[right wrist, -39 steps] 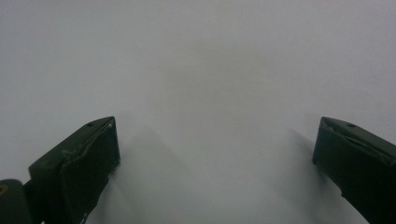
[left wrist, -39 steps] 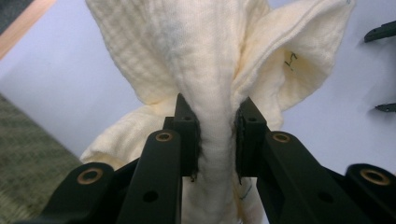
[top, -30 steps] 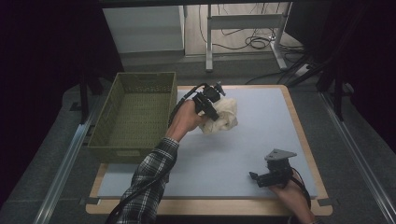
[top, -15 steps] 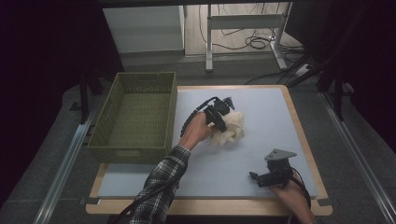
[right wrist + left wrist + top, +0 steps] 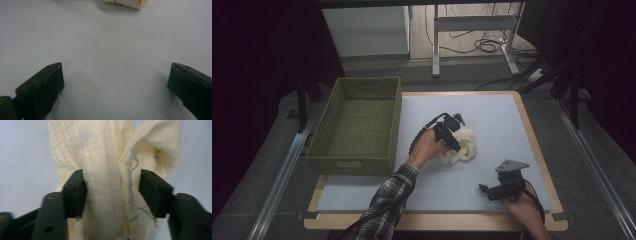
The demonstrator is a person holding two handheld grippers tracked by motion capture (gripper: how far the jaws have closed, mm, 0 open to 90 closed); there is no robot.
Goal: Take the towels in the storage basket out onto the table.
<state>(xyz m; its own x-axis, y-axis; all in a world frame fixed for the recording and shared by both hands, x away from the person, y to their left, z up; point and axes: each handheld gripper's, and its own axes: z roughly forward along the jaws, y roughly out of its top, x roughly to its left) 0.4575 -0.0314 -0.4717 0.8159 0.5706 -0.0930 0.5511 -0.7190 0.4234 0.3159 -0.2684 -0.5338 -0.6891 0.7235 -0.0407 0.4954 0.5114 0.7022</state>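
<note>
A cream-coloured cloth (image 5: 463,145) lies bunched on the pale blue mat (image 5: 502,120) near the middle of the table. My left gripper (image 5: 455,142) is down on its left side. In the left gripper view its jaws press on either side of a thick fold of the cloth (image 5: 105,157), so the left gripper (image 5: 111,192) is shut on it. My right gripper (image 5: 486,190) rests low near the mat's front right, held in a hand. In its own view the right gripper (image 5: 115,85) stands wide open over bare mat, with an edge of the cloth (image 5: 125,3) far ahead.
An olive woven basket (image 5: 357,160) stands at the mat's left edge, left of the left hand. The wooden table rim (image 5: 532,135) frames the mat. A plaid sleeve (image 5: 387,205) reaches in from the bottom. Desk legs and cables (image 5: 482,45) lie beyond the table.
The left gripper has carried the cloth down and toward the person, away from the basket's corner, onto the middle of the mat. The right gripper has stayed put.
</note>
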